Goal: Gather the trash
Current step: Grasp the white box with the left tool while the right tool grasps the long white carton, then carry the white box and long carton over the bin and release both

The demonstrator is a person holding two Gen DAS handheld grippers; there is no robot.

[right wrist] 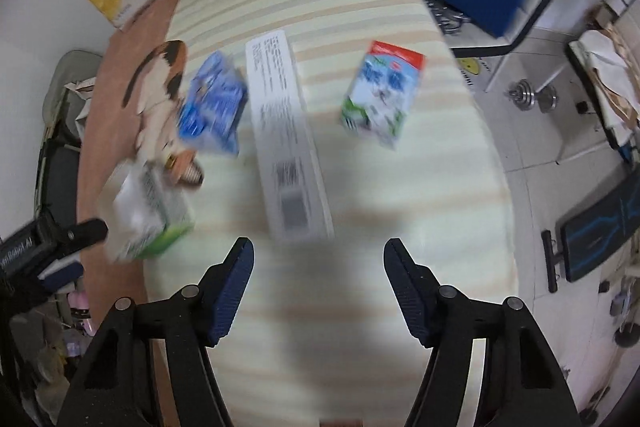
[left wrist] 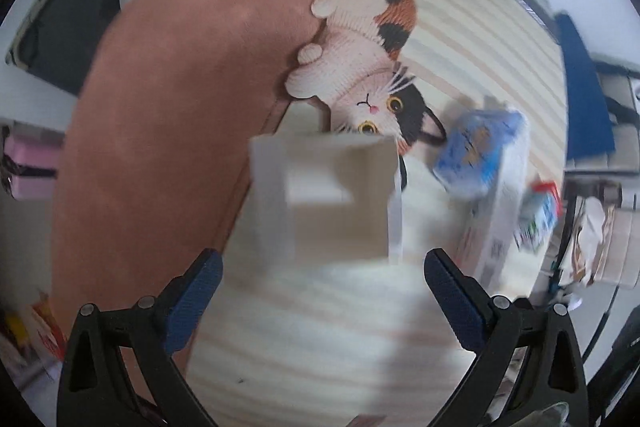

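Trash boxes lie scattered on the striped tabletop [right wrist: 360, 307], ahead of both tools.

Left tool [left wrist: 320, 303] hangs with fingers spread apart, a blurred white carton [left wrist: 324, 199] just beyond its tips. Right tool [right wrist: 319, 291] is also spread wide and holds nothing; a long white box [right wrist: 286, 143] lies just ahead, a blue box [right wrist: 214, 107] and a red-topped milk carton [right wrist: 380, 95] farther off to either side.
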